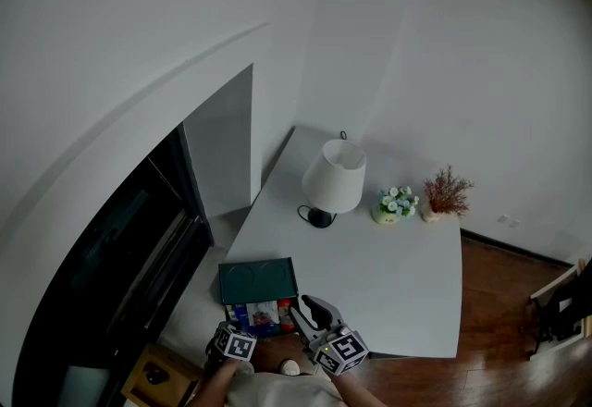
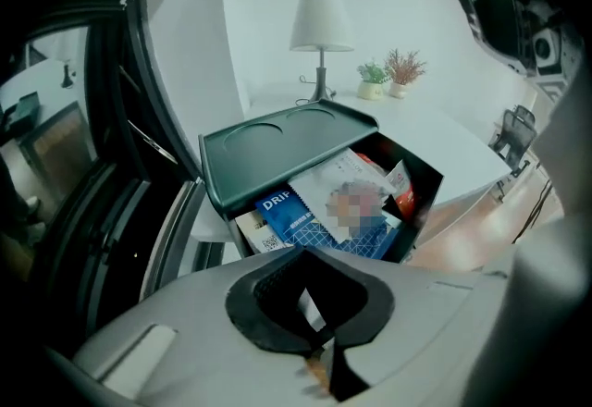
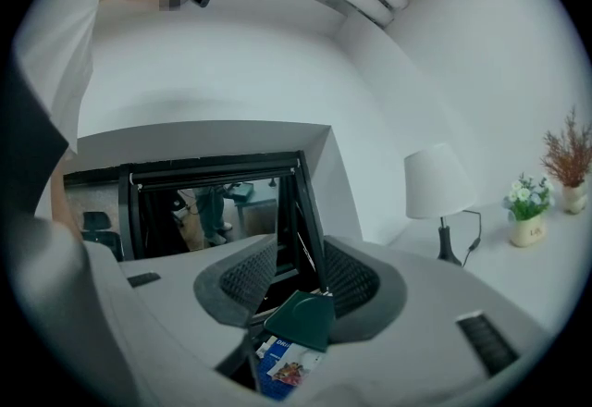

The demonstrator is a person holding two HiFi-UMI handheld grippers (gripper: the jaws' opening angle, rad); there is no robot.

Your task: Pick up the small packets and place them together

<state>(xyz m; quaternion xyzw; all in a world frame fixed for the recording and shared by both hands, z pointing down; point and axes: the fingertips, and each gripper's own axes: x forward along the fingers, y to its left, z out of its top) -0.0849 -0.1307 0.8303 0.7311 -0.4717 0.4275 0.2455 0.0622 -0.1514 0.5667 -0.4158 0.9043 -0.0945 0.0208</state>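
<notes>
A dark green box (image 1: 289, 308) stands at the near left corner of the white table (image 1: 398, 294), its lid (image 1: 259, 279) swung open. Several small packets (image 1: 262, 315) lie inside: a blue one (image 2: 287, 215), a larger pale one (image 2: 338, 178) and a red one (image 2: 404, 199). My left gripper (image 1: 229, 333) hovers just in front of the box, its jaws shut (image 2: 324, 340); a thin pale sliver shows at the pads, and what it is I cannot tell. My right gripper (image 1: 308, 308) sits by the box's right side, jaws partly apart (image 3: 296, 289), with the lid (image 3: 305, 317) and packets (image 3: 287, 368) visible through the gap.
A white lamp (image 1: 333, 178), a small flower pot (image 1: 396, 203) and a dried plant (image 1: 446, 194) stand at the table's far side. A dark window (image 1: 111, 276) runs along the left. Wooden floor (image 1: 518, 340) and a chair (image 1: 564, 303) lie to the right.
</notes>
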